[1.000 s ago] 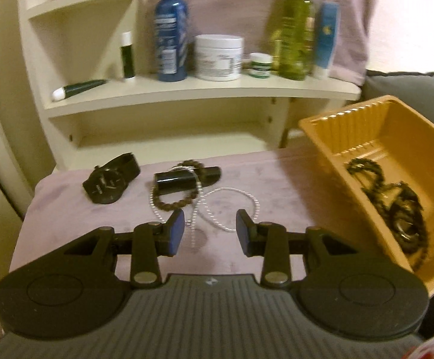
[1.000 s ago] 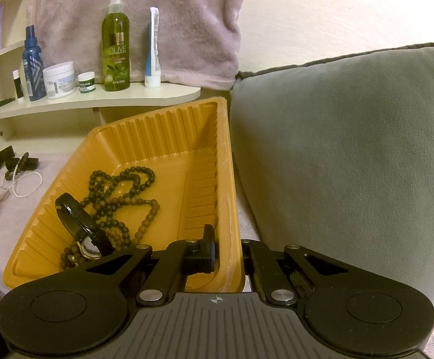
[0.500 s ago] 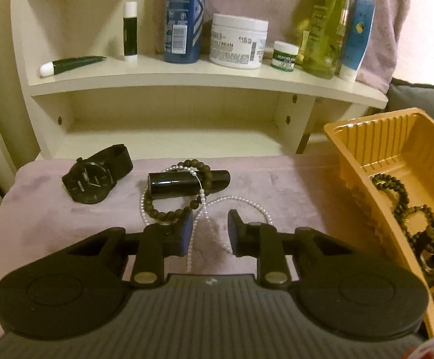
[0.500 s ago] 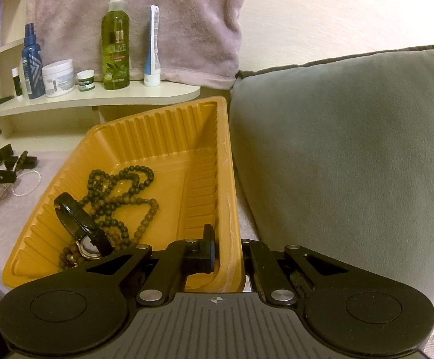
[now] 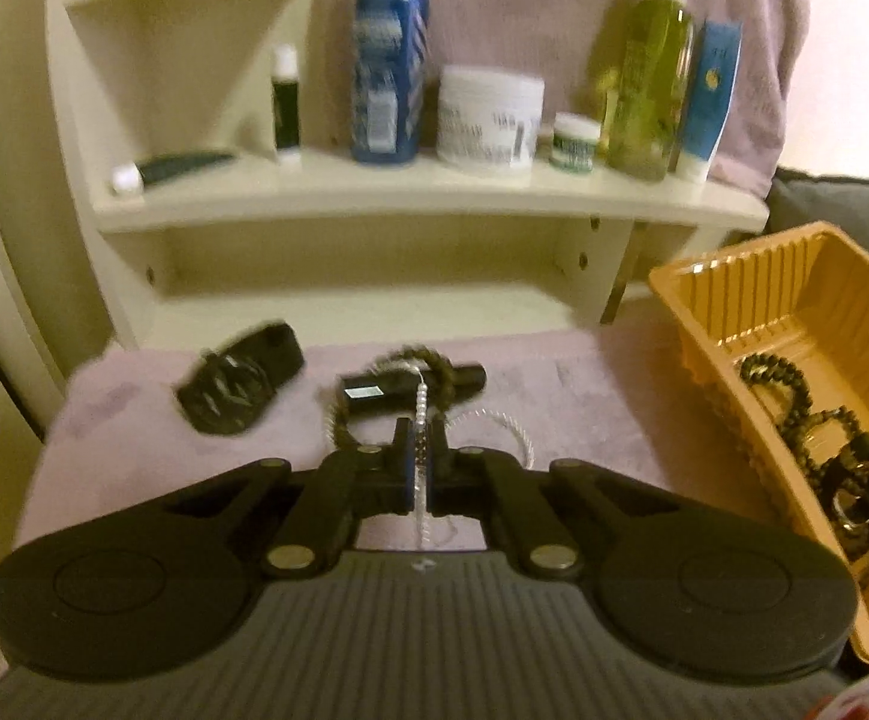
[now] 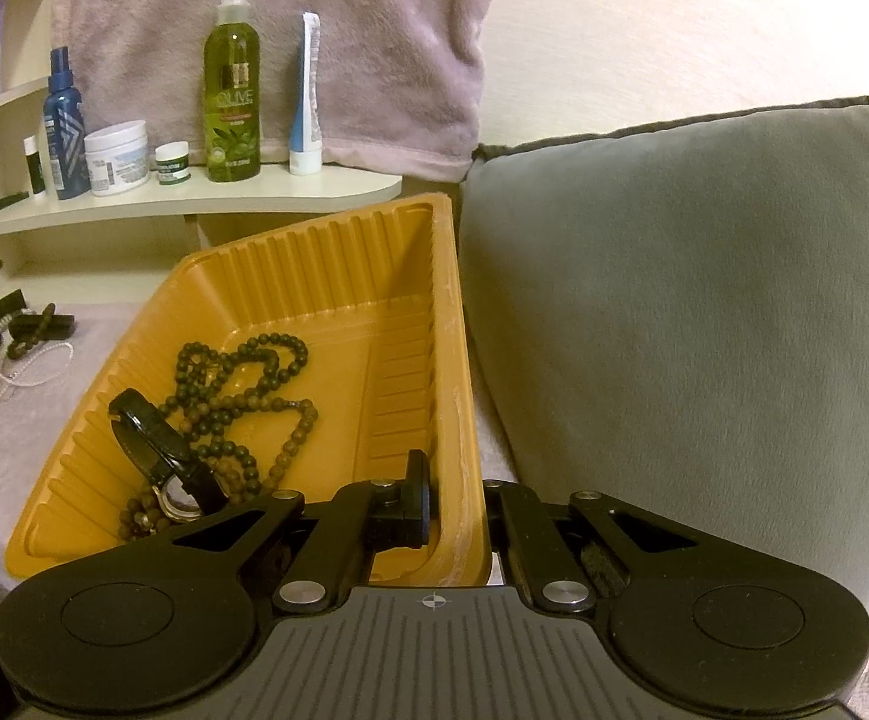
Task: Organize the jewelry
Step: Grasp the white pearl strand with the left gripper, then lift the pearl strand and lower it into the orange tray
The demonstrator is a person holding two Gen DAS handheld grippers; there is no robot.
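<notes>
A white pearl necklace (image 5: 421, 414) lies on the mauve cloth, looped with a brown bead bracelet (image 5: 434, 360) around a black tube (image 5: 368, 391). My left gripper (image 5: 421, 450) is closing its jaws, and the pads pinch a strand of the pearls. A black watch (image 5: 236, 384) lies to the left of it. The orange tray (image 5: 734, 276) at the right holds dark bead necklaces (image 6: 242, 372) and a black watch (image 6: 152, 438). My right gripper (image 6: 455, 504) is shut on the tray's (image 6: 314, 252) near right wall, one finger inside and one outside.
A cream shelf (image 5: 434, 204) behind the cloth carries a blue bottle (image 5: 386, 60), a white jar (image 5: 488, 114), a green spray bottle (image 6: 233, 90) and tubes. A grey cushion (image 6: 704, 300) presses against the tray's right side. A mauve towel (image 6: 314, 30) hangs above.
The left jaws have closed from wide apart onto the pearl strand, and the left gripper has shifted slightly over the cloth. The right gripper and the tray have not moved.
</notes>
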